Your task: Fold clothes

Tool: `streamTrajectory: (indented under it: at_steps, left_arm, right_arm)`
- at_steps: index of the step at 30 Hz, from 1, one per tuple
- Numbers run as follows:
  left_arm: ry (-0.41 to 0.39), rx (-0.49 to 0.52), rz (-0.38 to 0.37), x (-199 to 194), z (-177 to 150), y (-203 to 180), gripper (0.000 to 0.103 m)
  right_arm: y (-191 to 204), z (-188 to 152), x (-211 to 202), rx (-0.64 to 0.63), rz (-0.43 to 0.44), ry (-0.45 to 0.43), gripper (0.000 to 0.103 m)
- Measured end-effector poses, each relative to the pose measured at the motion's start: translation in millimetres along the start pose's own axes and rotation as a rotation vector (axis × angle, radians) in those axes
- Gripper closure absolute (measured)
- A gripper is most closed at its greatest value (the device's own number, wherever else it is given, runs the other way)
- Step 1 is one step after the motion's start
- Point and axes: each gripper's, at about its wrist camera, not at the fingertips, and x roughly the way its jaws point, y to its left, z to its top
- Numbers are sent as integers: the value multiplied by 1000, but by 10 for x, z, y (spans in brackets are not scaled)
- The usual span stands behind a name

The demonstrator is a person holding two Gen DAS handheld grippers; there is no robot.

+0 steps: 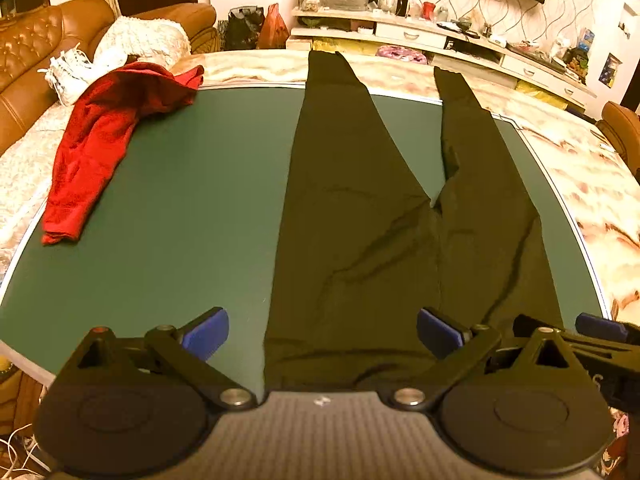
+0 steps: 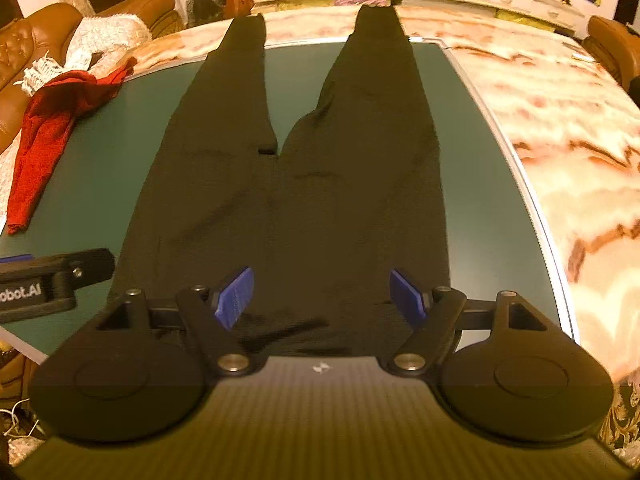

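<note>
Black trousers (image 2: 288,200) lie flat on the green mat (image 1: 180,220), waistband at the near edge, both legs running away and spread in a V; the hems reach past the mat onto the marbled tabletop (image 2: 540,120). A few shallow creases across the seat, otherwise smooth.

Left gripper (image 1: 322,334) hovers over the waistband's left corner, blue pads (image 1: 206,338) wide apart, nothing between them. Right gripper (image 2: 322,300) sits over the right half of the waistband, jaws likewise wide and empty.

Red garment (image 1: 96,144) lies crumpled at the far left of the mat, well apart from the trousers (waiting its turn, probably).

Step in hand, as I judge it: garment is laid out, first fold not yet begun. Next move likely calls for pinching one side at waist and leg and carrying it across so the legs stack, edges aligned, without dragging the cloth underneath.
</note>
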Motion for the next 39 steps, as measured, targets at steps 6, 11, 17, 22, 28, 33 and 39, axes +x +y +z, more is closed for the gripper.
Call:
streamTrajectory:
  at_steps: [6, 11, 17, 22, 28, 33, 39]
  left_arm:
    - [-31, 13, 27, -167, -198, -9, 0]
    - [-75, 11, 37, -341, -363, 1, 0]
    - [-113, 8, 51, -504, -551, 28, 0]
    - [-127, 3, 40, -604, -721, 25, 0]
    - [-144, -10, 50, -698, -863, 46, 0]
    - [-152, -33, 39, -768, -991, 92, 0]
    - [-130, -52, 55, -796, -1184, 112, 0]
  right_arm:
    - [62, -187, -161, 1, -16, -33, 20]
    - [86, -344, -291, 28, -12, -55, 20]
    - [106, -526, -349, 40, -13, -52, 20]
    - [159, -639, -427, 17, -34, -74, 20]
    - [188, -767, -591, 7, -24, -110, 20]
    - [186, -851, -707, 0, -14, -129, 20]
    - [193, -985, -793, -7, -16, -150, 20]
